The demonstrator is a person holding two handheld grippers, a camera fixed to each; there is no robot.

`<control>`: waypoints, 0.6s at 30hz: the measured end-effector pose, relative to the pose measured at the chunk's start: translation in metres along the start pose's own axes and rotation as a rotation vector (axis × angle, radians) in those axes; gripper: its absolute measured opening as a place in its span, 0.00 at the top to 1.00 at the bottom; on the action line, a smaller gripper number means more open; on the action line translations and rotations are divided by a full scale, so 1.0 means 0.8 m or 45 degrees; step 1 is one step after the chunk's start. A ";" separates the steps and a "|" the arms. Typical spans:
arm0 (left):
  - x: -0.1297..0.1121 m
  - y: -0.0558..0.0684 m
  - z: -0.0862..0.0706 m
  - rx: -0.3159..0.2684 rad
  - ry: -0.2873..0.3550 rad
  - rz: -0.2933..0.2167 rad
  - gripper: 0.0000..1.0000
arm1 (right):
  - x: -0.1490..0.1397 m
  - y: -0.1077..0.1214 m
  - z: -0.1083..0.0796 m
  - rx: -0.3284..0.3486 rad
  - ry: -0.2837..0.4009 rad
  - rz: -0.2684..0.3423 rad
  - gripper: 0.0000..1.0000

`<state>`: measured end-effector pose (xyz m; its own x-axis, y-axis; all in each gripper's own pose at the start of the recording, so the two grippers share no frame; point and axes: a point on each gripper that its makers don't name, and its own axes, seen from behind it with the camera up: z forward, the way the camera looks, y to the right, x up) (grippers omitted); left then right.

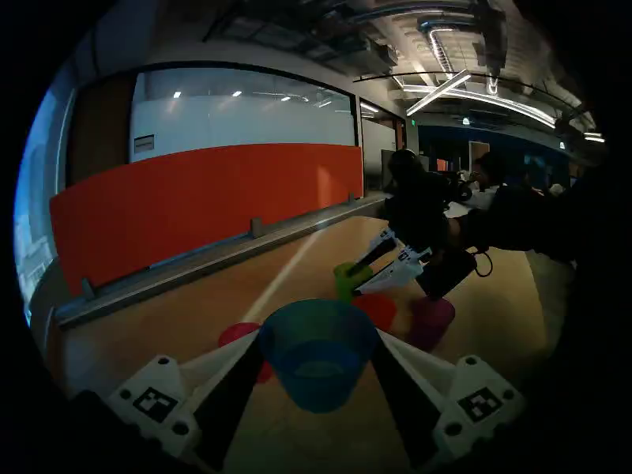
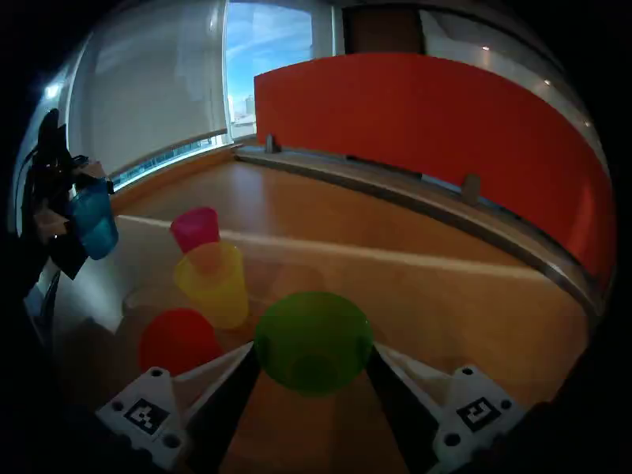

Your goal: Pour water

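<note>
My left gripper (image 1: 318, 347) is shut on a translucent blue cup (image 1: 318, 359), held upright above the wooden table (image 1: 197, 316). Whether it holds water I cannot tell. My right gripper (image 2: 314, 351) is shut on a green cup (image 2: 314, 341), also upright. In the left gripper view the right gripper (image 1: 378, 267) is farther off, carrying the green cup (image 1: 346, 278) over the table's middle. The right gripper view has the left gripper (image 2: 67, 213) with the blue cup (image 2: 93, 217) at the far left.
A yellow cup (image 2: 213, 283), a pink cup (image 2: 195, 227) behind it and a red cup (image 2: 178, 340) stand on the table (image 2: 442, 316). A low rail (image 2: 411, 197) and an orange panel (image 2: 442, 118) bound the far edge. A person's dark sleeve (image 1: 513, 221) reaches in from the right.
</note>
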<state>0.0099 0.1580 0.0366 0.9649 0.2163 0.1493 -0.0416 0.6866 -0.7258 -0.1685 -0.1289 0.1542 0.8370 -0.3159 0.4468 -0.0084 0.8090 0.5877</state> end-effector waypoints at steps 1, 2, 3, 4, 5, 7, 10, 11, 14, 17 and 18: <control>0.001 0.000 0.000 0.001 0.000 0.000 0.13 | 0.003 0.000 -0.003 -0.001 0.007 0.000 0.09; 0.001 0.000 0.000 0.001 0.001 0.000 0.13 | 0.005 0.000 -0.007 -0.003 0.013 0.001 0.09; 0.002 0.000 0.000 0.001 0.001 0.001 0.13 | 0.009 0.000 -0.011 -0.004 0.022 0.000 0.09; 0.003 0.000 0.000 0.002 0.002 0.000 0.13 | 0.012 -0.001 -0.016 -0.006 0.030 -0.001 0.09; 0.003 0.001 0.000 0.002 0.003 0.000 0.13 | 0.016 -0.001 -0.020 -0.007 0.038 -0.002 0.09; 0.004 0.002 0.000 0.001 0.006 -0.002 0.13 | 0.024 -0.004 -0.032 -0.011 0.059 -0.004 0.09; 0.007 0.004 -0.001 0.000 0.012 -0.003 0.13 | 0.036 -0.009 -0.050 -0.014 0.093 -0.011 0.09; 0.007 0.004 -0.001 0.000 0.014 -0.003 0.13 | 0.040 -0.011 -0.056 -0.015 0.104 -0.014 0.09; 0.012 0.007 -0.003 0.004 0.027 0.002 0.13 | 0.052 -0.017 -0.076 -0.021 0.137 -0.028 0.09; 0.021 0.011 -0.006 0.005 0.049 0.005 0.13 | 0.065 -0.024 -0.095 -0.025 0.174 -0.043 0.09; 0.024 0.013 -0.007 0.005 0.059 0.002 0.13 | 0.069 -0.026 -0.101 -0.028 0.188 -0.049 0.09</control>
<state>0.0293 0.1651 0.0283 0.9758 0.1851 0.1168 -0.0441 0.6889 -0.7235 -0.0780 -0.1232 0.1120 0.9077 -0.2721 0.3194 0.0358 0.8087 0.5871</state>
